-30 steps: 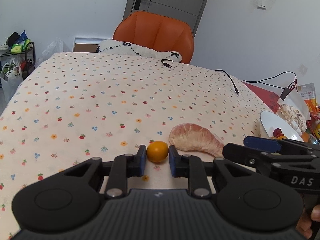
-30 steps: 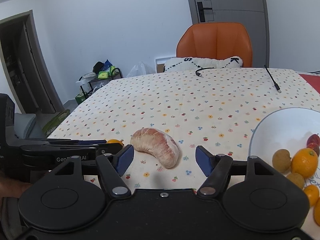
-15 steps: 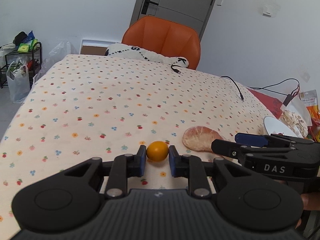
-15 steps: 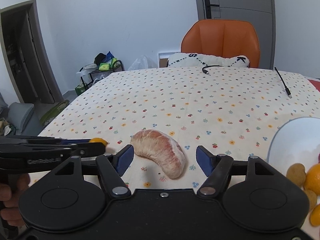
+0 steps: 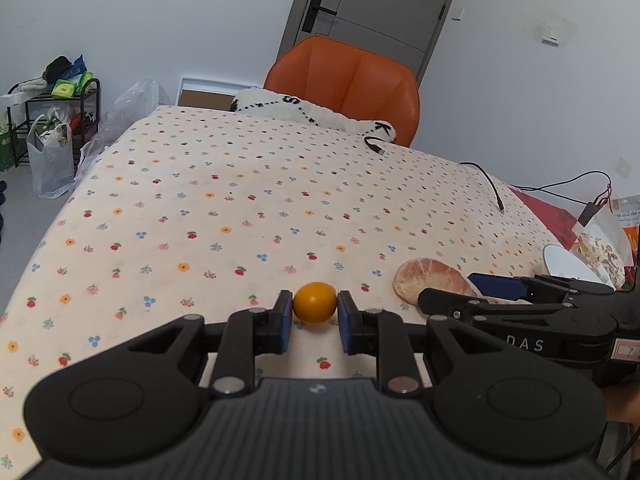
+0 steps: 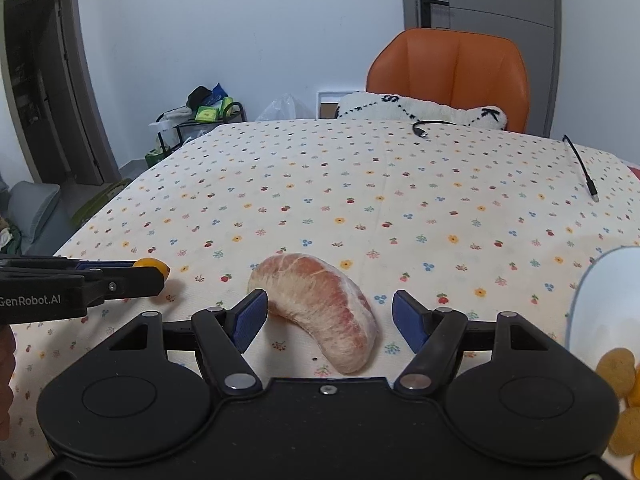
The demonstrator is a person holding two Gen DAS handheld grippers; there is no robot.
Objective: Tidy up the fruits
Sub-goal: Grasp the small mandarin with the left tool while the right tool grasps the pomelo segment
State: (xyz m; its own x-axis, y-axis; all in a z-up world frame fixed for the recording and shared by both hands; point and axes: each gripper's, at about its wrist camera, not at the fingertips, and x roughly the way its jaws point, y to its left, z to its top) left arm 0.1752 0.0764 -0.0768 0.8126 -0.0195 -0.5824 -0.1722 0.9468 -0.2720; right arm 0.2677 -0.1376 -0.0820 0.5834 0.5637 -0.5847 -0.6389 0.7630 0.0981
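Observation:
A small orange kumquat (image 5: 315,303) is pinched between the blue pads of my left gripper (image 5: 315,314), just over the flowered tablecloth (image 5: 240,216). A peeled pinkish pomelo segment (image 6: 320,304) lies on the cloth between the spread fingers of my right gripper (image 6: 330,318), which is open. Its left pad is close against the segment's end and its right pad stands apart. In the left wrist view the right gripper (image 5: 460,294) reaches in around the segment (image 5: 428,280). In the right wrist view the left gripper (image 6: 154,270) holds the kumquat (image 6: 152,263) at far left.
A white bowl (image 6: 600,300) at the right edge holds several small fruits (image 6: 616,368). Black cables (image 6: 580,164) lie at the table's far side, before a white cushion (image 6: 420,108) and an orange chair (image 6: 448,72). Snack bags (image 5: 600,244) sit beyond the bowl (image 5: 568,268).
Both grippers have drifted left over the table; the bowl has slid toward the right edge of the right wrist view. The pomelo segment now lies deeper between the right gripper's fingers. The left grip is unchanged.

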